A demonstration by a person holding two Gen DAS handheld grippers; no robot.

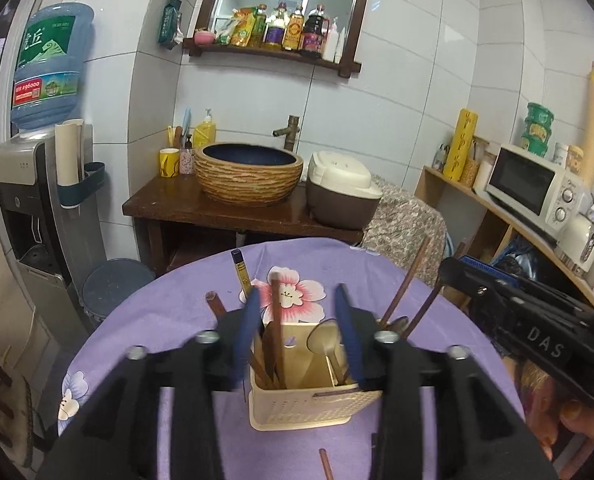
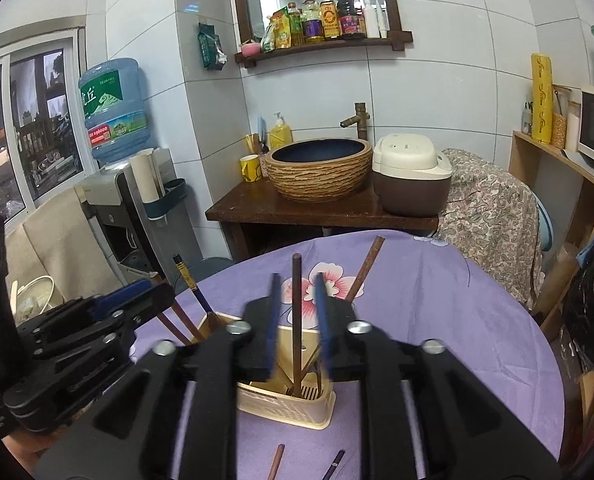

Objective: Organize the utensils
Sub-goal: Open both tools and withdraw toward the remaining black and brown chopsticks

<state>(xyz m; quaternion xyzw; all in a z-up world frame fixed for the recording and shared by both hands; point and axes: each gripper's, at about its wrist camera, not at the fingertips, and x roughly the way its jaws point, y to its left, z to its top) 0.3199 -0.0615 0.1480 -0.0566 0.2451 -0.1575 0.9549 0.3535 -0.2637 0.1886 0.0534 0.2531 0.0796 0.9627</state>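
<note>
The worktop (image 1: 169,312) has a purple cloth with pink and white flowers. The utensil basket (image 1: 297,404) is cream with small holes. The chopsticks (image 2: 296,320) are dark brown. Each tool (image 1: 299,328) is black with blue pads (image 1: 245,332).

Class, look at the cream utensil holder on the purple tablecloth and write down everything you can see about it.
The utensil holder is a cream, boxy basket, apparently plastic, with perforated walls and inner dividers. It stands upright on the purple floral tablecloth. Dark wooden chopsticks and a pale spoon stand in its compartments, leaning on the rims.
</note>
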